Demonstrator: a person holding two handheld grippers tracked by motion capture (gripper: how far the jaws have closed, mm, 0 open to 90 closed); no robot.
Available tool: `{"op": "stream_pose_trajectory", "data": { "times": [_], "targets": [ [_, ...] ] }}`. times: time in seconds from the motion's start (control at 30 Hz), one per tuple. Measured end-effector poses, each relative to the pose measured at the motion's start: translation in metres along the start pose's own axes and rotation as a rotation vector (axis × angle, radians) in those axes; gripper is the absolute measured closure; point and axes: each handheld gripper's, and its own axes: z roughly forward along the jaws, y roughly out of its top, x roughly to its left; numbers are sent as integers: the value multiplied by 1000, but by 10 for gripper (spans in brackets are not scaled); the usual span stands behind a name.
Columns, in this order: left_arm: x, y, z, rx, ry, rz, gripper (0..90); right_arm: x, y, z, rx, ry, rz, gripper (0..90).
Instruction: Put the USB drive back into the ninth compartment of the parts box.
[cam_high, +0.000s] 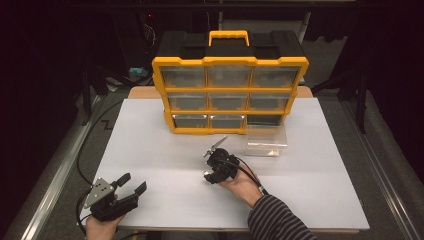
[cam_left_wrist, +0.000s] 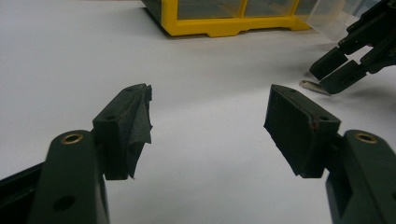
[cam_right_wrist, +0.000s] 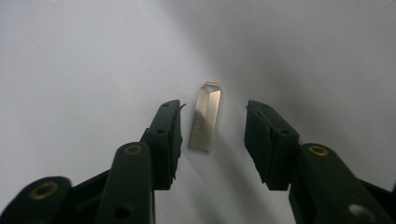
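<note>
A white table (cam_high: 150, 150) sits lit in a dark room, its wooden edge (cam_high: 145, 92) showing at the far side beyond the tongs. Grey floor (cam_high: 65, 165) flanks it on both sides. Black stand legs (cam_high: 361, 100) rise in the shadows to the right; dim equipment fills the darkness behind.

Both black grippers (cam_high: 131, 187) (cam_high: 210, 175) are showing brass-ringed holes and trailing black cables, while the right forearm is wearing a striped sleeve (cam_high: 277, 220).
</note>
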Motion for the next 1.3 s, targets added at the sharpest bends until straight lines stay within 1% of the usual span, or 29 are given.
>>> {"op": "stream_pose_trajectory", "data": {
  "times": [0.07, 0.2, 0.27, 0.37, 0.43, 0.53, 0.6, 0.7, 0.8, 0.93, 1.07, 1.17, 1.3],
  "targets": [
    [0, 0, 0, 3, -1, 5, 323, 2, 4, 1, 11, -9, -5, 606],
    [0, 0, 0, 1, -1, 2, 323, 6, 10, 4, 45, -20, -22, 643],
    [0, 0, 0, 0, -1, 2, 323, 7, 12, 5, 57, -37, -34, 677],
    [0, 0, 0, 0, -1, 1, 323, 8, 14, 5, 72, -45, -45, 746],
    [0, 0, 0, -2, 0, -1, 323, 9, 13, 5, 75, -53, -65, 780],
    [0, 0, 0, -2, 0, -3, 323, 12, 13, 5, 79, -64, -78, 790],
    [0, 0, -1, -3, 1, -2, 324, 12, 13, 5, 81, -63, -81, 793],
    [0, 0, -1, -3, 0, -3, 324, 12, 12, 5, 80, -66, -84, 795],
    [1, 0, -1, -2, 1, -5, 323, 13, 11, 3, 72, -54, -84, 795],
    [1, 0, 0, -1, 0, -2, 323, 12, 9, -2, 52, -49, -89, 795],
    [1, 0, 0, -1, 1, -4, 323, 11, 4, -8, 50, -46, -84, 795],
    [1, 0, 0, 1, 1, -4, 323, 9, 0, -12, 38, -45, -84, 795],
    [0, 0, 0, 1, 1, -4, 323, 7, -7, -19, 4, -41, -74, 795]
  ]
}}
